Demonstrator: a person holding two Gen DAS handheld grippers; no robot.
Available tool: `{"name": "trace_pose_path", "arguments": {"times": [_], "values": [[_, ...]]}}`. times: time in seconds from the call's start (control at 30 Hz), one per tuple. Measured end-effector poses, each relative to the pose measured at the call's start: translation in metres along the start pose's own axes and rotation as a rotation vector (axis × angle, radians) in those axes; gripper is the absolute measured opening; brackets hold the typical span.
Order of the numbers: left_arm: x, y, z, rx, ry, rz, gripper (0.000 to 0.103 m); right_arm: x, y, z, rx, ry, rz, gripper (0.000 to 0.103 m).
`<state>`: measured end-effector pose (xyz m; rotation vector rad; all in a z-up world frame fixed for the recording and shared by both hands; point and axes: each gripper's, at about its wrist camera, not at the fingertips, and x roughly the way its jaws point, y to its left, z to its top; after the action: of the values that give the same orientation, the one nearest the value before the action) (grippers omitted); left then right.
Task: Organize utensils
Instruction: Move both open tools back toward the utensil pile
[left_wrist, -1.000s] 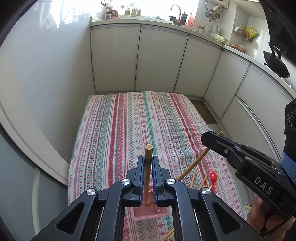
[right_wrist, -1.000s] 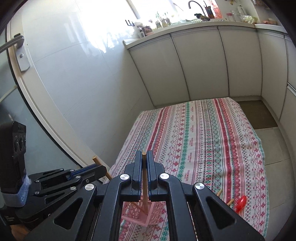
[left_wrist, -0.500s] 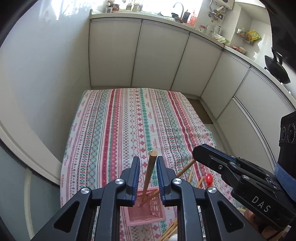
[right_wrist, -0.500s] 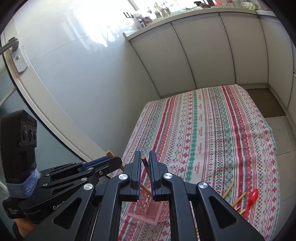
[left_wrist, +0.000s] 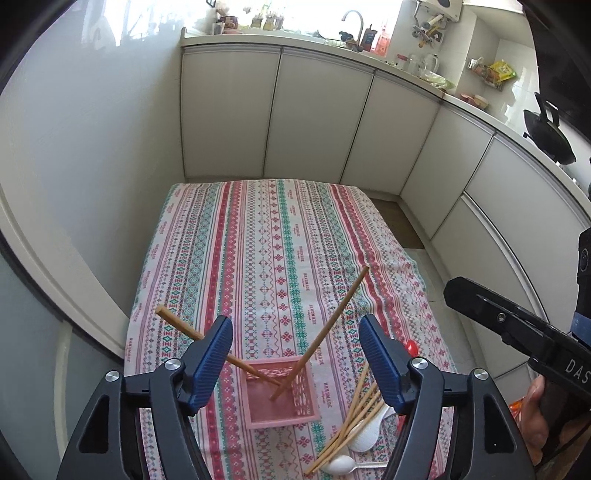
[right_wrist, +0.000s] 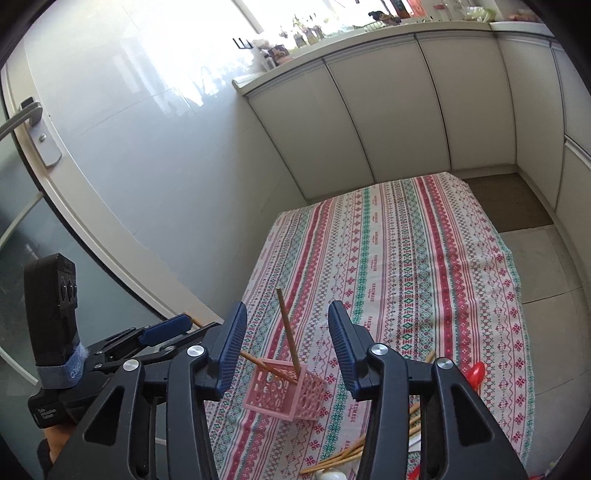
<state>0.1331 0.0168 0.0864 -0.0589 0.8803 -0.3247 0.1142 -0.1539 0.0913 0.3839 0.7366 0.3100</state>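
The counter wore a striped cloth, the pink basket near its front edge. Both jaws had just been opening: the left hand-held gripper and right hand-held gripper stood spread, empty. Two chopsticks leaned crossed in the basket — loose chopsticks just beside.

Both tools are matte black plastic with triangular cut-outs in their angled arms and round silver screw heads at the joints. The left gripper carries ribbed dark-blue pads on its fingers, as does the right gripper. White lettering reading "DAS" marks the black body at the right edge of the left wrist view.
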Motion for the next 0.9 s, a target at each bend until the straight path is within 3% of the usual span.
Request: {"name": "trace_pose_path", "arguments": {"times": [0.17, 0.47, 0.9], "values": [[-0.015, -0.010, -0.011, -0.004, 0.005, -0.019, 0.085, -0.026, -0.022, -0.010, 0.024, 0.014, -0.057, 0.059], [-0.024, -0.044, -0.037, 0.025, 0.058, -0.036, 0.086, -0.059, -0.073, -0.037, 0.106, 0.101, -0.174, 0.068], [0.021, -0.092, -0.072, 0.103, 0.177, -0.014, 0.087, -0.059, -0.136, -0.075, 0.187, 0.226, -0.343, 0.074]]}}
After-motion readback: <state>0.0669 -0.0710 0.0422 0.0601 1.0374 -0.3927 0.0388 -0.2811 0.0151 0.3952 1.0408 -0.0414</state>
